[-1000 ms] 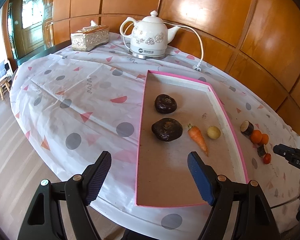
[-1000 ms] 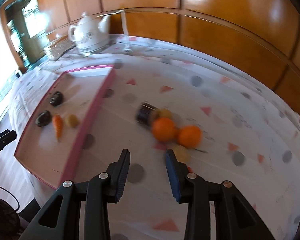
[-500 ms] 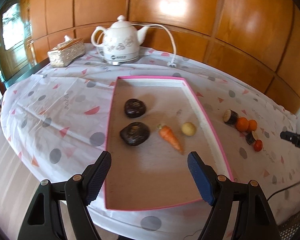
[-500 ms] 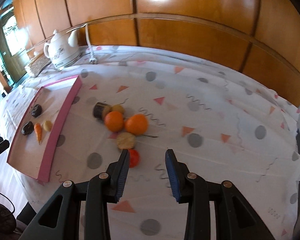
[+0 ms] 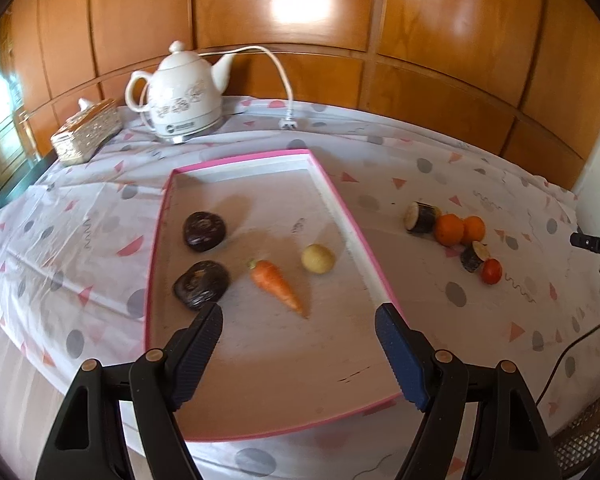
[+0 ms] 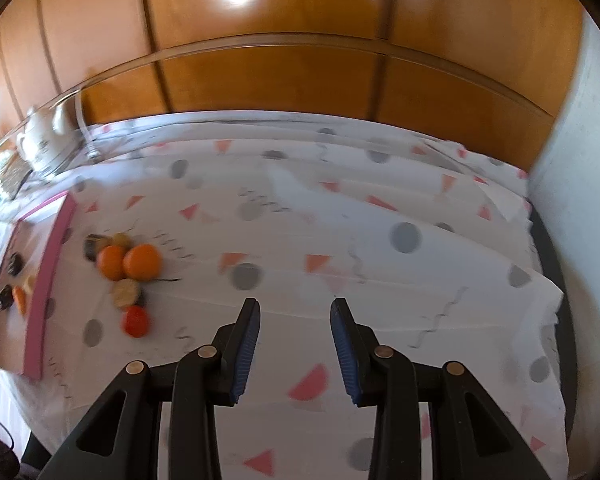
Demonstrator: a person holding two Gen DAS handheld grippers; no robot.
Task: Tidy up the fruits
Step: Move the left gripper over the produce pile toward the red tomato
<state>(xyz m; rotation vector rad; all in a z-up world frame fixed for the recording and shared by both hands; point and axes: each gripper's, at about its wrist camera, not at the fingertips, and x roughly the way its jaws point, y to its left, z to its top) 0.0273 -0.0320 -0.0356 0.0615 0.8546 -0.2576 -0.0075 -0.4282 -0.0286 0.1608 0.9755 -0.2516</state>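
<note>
A pink-rimmed tray [image 5: 342, 208] lies on the patterned tablecloth. It holds two dark purple fruits [image 5: 204, 230] [image 5: 201, 284], a carrot [image 5: 275, 282] and a small yellow fruit [image 5: 318, 258]. Right of the tray sit two oranges [image 5: 449, 229] [image 5: 473, 229], two cut dark pieces [image 5: 420, 217] [image 5: 473, 256] and a small red fruit [image 5: 491, 271]. My left gripper [image 5: 299, 322] is open and empty over the tray's near end. My right gripper [image 6: 295, 317] is open and empty over bare cloth, right of the oranges [image 6: 142, 262] and the red fruit [image 6: 136, 321].
A white electric kettle [image 5: 184, 94] with its cord and plug [image 5: 288, 123] stands at the back, a tissue box [image 5: 86, 132] left of it. A wood-panelled wall runs behind the table. A white wall [image 6: 572, 152] borders the table's right end.
The left view has swung right, so the tray sits more centred and the loose fruits show further in. The right gripper has swung right; the fruits have slid to its left.
</note>
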